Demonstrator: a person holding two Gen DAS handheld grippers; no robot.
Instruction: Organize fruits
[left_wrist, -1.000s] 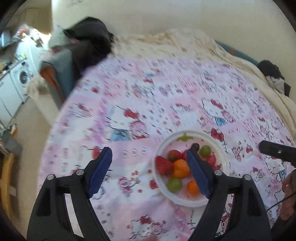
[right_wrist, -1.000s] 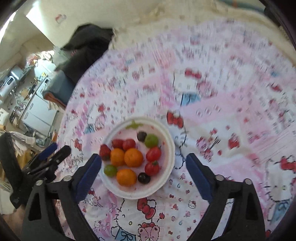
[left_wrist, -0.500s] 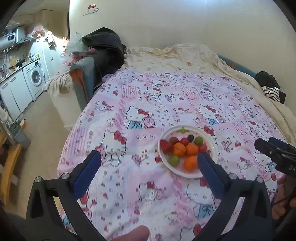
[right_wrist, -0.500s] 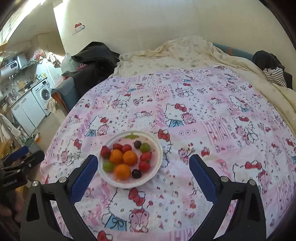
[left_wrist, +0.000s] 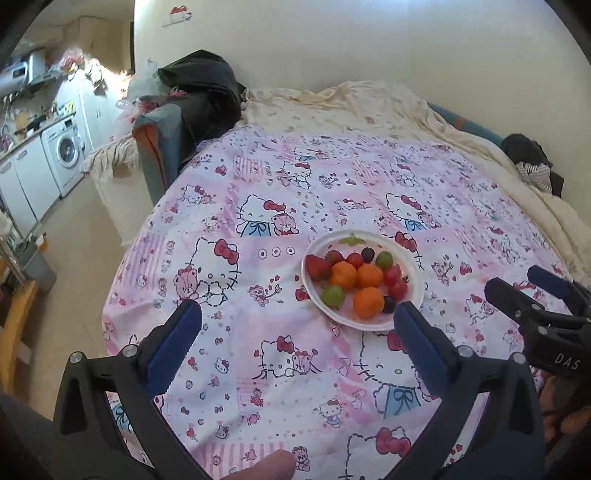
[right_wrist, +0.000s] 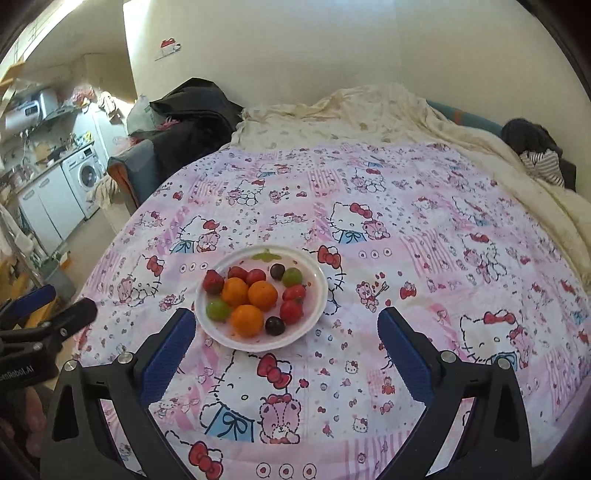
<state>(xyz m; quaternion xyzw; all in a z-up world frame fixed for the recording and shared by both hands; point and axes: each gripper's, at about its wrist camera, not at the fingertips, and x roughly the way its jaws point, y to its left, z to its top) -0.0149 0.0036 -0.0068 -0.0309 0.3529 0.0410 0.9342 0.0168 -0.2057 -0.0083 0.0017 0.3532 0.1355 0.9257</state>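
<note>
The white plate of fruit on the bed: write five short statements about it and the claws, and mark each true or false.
1. The white plate rests on the pink cartoon-cat bedspread. True.
2. Three orange fruits sit together near the plate's middle. True.
3. The left claw is shut on a strawberry. False: it is wide open and empty, and the strawberry lies on the plate.
4. The plate holds only red fruit. False: there are also green grapes, dark grapes and orange fruits.
5. The right claw is open with nothing between its pads. True.
</note>
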